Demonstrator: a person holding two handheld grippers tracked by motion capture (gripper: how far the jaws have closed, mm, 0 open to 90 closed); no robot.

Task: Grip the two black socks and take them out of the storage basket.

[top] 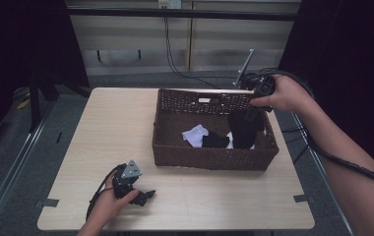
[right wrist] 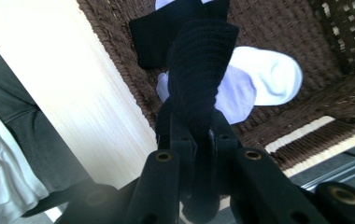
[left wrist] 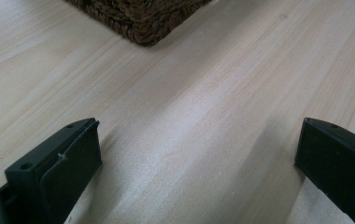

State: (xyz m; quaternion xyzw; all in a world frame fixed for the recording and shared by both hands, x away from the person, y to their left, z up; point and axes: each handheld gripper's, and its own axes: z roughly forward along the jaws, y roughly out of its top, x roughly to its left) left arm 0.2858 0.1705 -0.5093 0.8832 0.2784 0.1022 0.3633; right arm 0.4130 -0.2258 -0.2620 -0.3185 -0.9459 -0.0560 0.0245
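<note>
Two tools are in use, one in each of the person's hands. The right tool (top: 254, 105) is up over the far right corner of the wicker basket (top: 209, 160), its jaws pressed together on a black sock (top: 244, 129), which hangs down from the pinch into the basket's right end. In the right gripper view that ribbed black sock (right wrist: 199, 70) runs straight out from between the closed jaws, dangling above the basket floor.

The left tool (top: 143, 195) rests low on the counter (top: 116, 123) near the front left corner, held by the left hand (top: 107, 204). Its jaws are spread wide with nothing between them; in the left gripper view bare wood (left wrist: 189, 140) lies between the two black jaws, and a corner of the basket (left wrist: 140, 23) sits just ahead.

One basket stands on the counter, right of centre. Inside it I count one more black sock (top: 215, 140) lying on the bottom, and two white pieces: one (top: 195, 133) to its left, and another in the right gripper view (right wrist: 264, 79) beneath the hanging sock. Whether those white pieces are single socks I cannot tell.
</note>
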